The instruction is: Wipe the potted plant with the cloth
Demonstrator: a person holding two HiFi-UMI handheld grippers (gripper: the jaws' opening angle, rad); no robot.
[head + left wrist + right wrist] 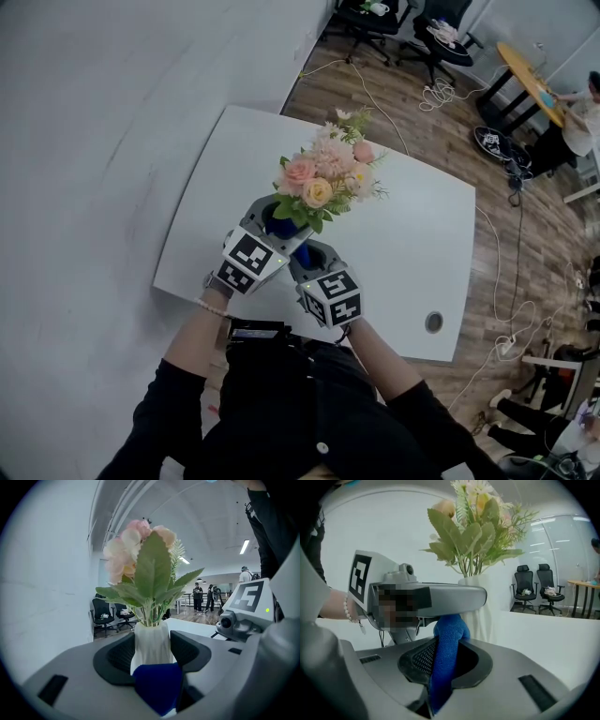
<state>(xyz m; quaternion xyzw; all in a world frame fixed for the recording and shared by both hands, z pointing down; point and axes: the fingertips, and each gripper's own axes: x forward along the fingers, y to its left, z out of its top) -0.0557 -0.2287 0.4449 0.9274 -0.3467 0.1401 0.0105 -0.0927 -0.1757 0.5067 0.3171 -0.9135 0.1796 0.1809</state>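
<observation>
Blue cloth pinched in my right hand-held gripper, against vase base. Left hand-held gripper clamps vase. Leaves lie above cloth along vase axis; wipe likely goes up.

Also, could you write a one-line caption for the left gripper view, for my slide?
Left gripper clamped on the white vase of pink flowers, blue cloth over the vase's lower front.

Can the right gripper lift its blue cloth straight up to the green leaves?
Probably not: the left gripper, shut on the white vase, sits just above the blue cloth in the right gripper's jaws. It would likely have to go round.
</observation>
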